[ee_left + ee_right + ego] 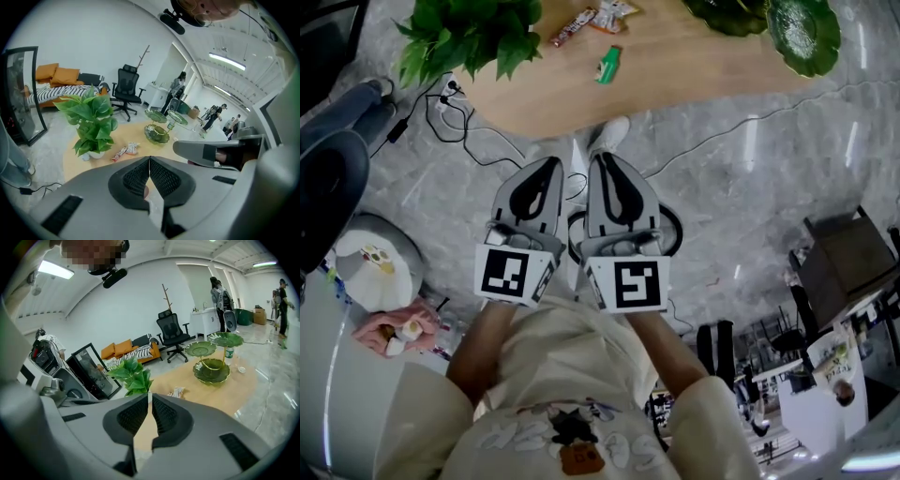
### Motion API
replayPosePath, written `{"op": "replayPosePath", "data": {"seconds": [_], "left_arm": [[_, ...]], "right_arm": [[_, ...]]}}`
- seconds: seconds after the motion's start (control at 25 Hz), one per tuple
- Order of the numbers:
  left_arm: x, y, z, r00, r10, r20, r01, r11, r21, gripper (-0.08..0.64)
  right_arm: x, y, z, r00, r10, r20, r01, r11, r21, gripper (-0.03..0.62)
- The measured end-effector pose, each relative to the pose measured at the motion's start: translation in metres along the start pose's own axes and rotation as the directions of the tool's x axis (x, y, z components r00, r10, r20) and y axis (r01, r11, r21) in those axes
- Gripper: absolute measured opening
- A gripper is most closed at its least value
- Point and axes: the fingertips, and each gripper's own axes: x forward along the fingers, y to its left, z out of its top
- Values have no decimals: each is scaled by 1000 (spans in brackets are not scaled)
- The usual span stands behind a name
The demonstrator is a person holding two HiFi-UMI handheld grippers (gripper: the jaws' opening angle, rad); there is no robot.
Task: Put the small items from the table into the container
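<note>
An open-plan office or studio is shown. A black office chair (pixel 127 91) is seen beside a sofa (pixel 63 91) with orange cushions (pixel 57 74), and a coat rack (pixel 166 296) is set against a white wall (pixel 93 42). Long strip lights (pixel 226 61) are hung along the ceiling, and a polished stone-look floor (pixel 741 187) is laid throughout. A wooden table (pixel 703 66) with a potted plant (pixel 91 119) is placed in the open, and several people (pixel 220 298) are seen standing by a counter (pixel 204 317) farther back.

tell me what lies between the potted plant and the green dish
Head view: a long snack bar, a pale snack packet and a small green item lie on the table between the potted plant and the green dish.
</note>
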Motion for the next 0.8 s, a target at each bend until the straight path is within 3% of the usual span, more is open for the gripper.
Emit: {"op": "replayPosePath", "data": {"seconds": [0.52, 0.8], "left_arm": [[23, 17, -12, 999, 32, -15, -33, 999, -43, 9], [24, 14, -21, 999, 34, -14, -34, 999, -41, 9]], "right_arm": [[51, -34, -48, 993, 1, -117, -3, 1000, -18, 61], [76, -44, -60, 992, 4, -130, -9, 999, -39, 80]]}}
